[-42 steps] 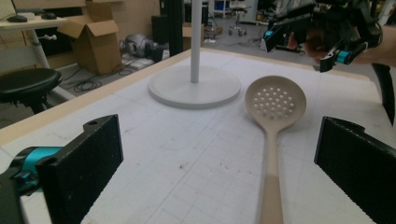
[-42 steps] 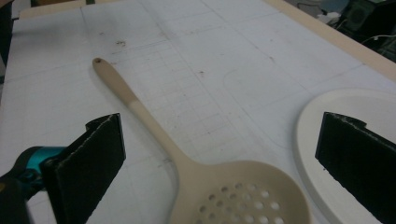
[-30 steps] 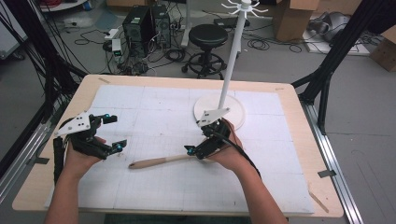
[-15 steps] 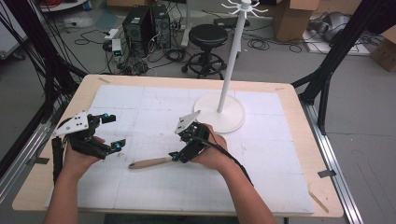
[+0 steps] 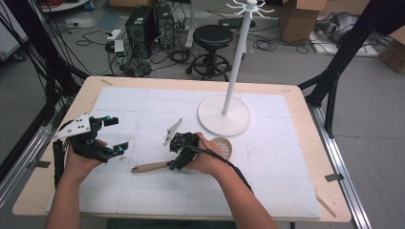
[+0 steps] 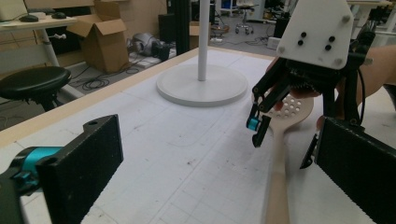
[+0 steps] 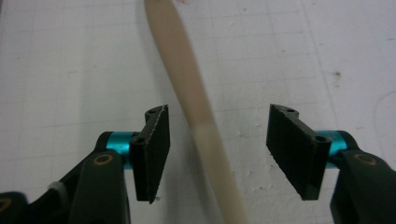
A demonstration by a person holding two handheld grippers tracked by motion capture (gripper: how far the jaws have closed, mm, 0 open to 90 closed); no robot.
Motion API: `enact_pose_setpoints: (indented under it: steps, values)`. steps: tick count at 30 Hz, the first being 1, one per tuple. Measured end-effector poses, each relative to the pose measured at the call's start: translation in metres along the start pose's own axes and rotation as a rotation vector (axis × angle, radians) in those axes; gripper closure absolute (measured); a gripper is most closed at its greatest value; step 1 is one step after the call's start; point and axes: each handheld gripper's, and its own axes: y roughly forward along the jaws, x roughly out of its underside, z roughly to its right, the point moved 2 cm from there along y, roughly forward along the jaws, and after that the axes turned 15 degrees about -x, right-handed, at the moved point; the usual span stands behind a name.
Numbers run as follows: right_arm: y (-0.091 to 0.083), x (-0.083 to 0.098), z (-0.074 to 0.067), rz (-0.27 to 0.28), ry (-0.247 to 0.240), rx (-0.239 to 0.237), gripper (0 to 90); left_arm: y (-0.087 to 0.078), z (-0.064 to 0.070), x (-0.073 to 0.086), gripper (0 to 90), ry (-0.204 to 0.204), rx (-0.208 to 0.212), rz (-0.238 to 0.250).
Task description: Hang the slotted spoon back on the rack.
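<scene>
Wooden slotted spoon [image 5: 162,165], bowl half-hidden behind right tool [image 5: 175,164], jaws apart

This is a lab or workshop room, not a home. A wooden tabletop [image 5: 305,143] carries a white gridded mat [image 5: 143,109] and sits inside a frame of black metal struts [image 5: 334,81]. On the grey floor ahead of the jaws, past the far table edge, stand computer towers [image 5: 148,24] amid loose cables [image 5: 95,38], a black stool [image 5: 213,40] and open cardboard boxes [image 5: 298,16]. The left gripper view shows a desk [image 6: 32,23] and another cardboard box [image 6: 105,39] off to the side.
</scene>
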Motion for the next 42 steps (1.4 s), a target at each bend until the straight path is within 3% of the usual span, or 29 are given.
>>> enact_pose_setpoints:
  steps: [16, 25, 31, 34, 40, 42]
  values:
    - [0.025, 0.000, 0.004, -0.141, -0.002, -0.010, 47.3, 0.002, 0.001, 0.001, 1.7, -0.006, 0.021, -0.003]
    - [0.022, 0.002, 0.006, -0.123, 0.029, -0.049, 66.3, 0.004, 0.003, 0.002, 1.7, 0.004, 0.028, -0.013]
    - [0.022, 0.001, 0.005, -0.133, 0.027, -0.044, 68.4, 0.004, 0.002, 0.002, 1.7, 0.003, 0.027, -0.012]
    - [0.022, 0.001, 0.004, -0.142, 0.017, -0.044, 74.6, 0.004, 0.002, 0.002, 1.7, 0.004, 0.028, -0.013]
    - [0.017, 0.003, 0.005, -0.130, 0.067, -0.041, 75.6, 0.003, 0.001, 0.002, 1.7, -0.001, 0.025, -0.008]
    - [0.011, 0.004, 0.006, -0.102, 0.082, -0.039, 75.6, 0.002, 0.000, 0.002, 1.7, -0.002, 0.022, -0.007]
